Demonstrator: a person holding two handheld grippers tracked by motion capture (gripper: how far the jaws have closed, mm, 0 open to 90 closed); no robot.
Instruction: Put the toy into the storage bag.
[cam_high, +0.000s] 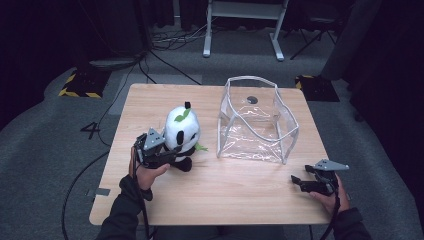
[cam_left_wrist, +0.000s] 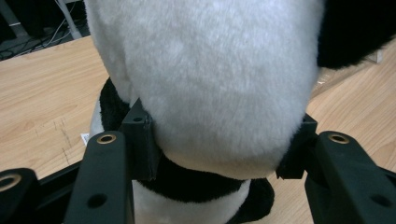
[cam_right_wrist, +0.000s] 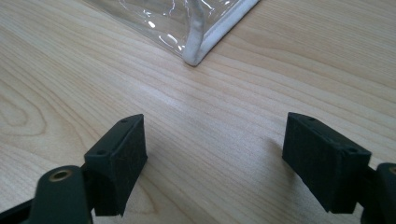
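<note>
On the table (cam_high: 240, 185), left of centre: plush panda (cam_high: 182, 131), upright, seated. White fluffy head and body, black ears, black arms and legs, black band across the chest; green leaf on top of the head, another green bit at its side. Sat just left of the clear plastic bag (cam_high: 256, 120), apart from it.

Left hand-held gripper (cam_high: 167, 156) came in from the panda's near-left side, level with the table, black pads pressed into the fur at the neck, one either side, just under the white head. In the left gripper view, panda (cam_left_wrist: 205, 79) close up between the pads, fur bulging over them, black chest band just below. Clamped on the plush panda.

Right hand-held gripper (cam_high: 299, 182) low over the table's near-right corner, well apart from the panda, near the bag's front corner (cam_right_wrist: 198, 49). Jaws spread wide, bare wood between the pads.
</note>
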